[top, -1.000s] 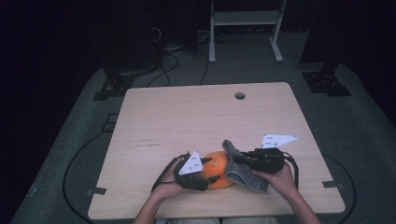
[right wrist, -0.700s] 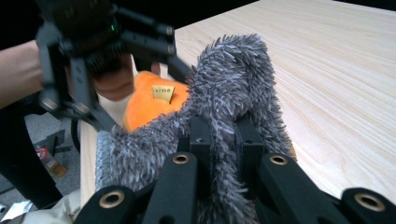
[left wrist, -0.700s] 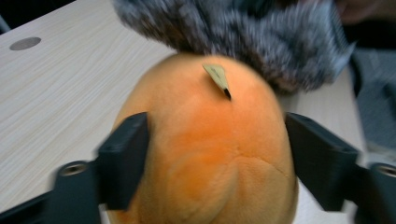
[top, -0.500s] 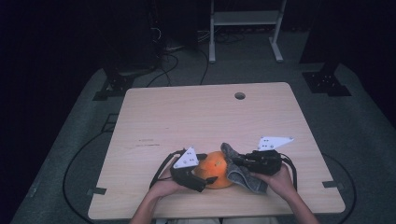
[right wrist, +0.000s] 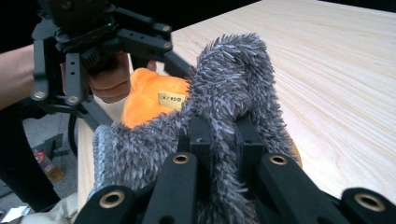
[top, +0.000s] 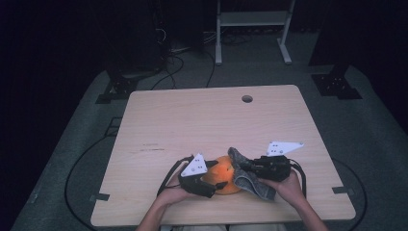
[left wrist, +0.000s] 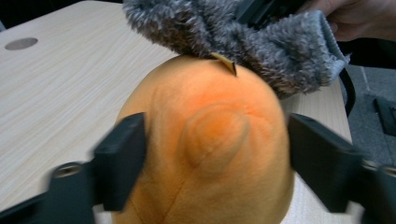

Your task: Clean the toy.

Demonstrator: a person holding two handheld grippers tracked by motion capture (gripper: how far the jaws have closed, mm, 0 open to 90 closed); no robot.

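At the near edge of the surface (top: 159,125), the left claw (top: 211,185) has just eased, its jaws spread around the orange plush toy (top: 225,174) without pressing. The right claw (top: 240,166), beside it, pinches the grey fuzzy cloth (top: 250,180); I'd steady the toy, then draw the cloth over slowly.

One orange plush toy (top: 225,174), one grey fuzzy sock (top: 250,179), one wooden table (top: 211,120).

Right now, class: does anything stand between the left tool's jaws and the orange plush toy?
Nothing visible does. In the left gripper view the left tool has its jaws on either side of the orange plush toy. The grey fuzzy sock lies over the toy's far end, beyond the jaws.
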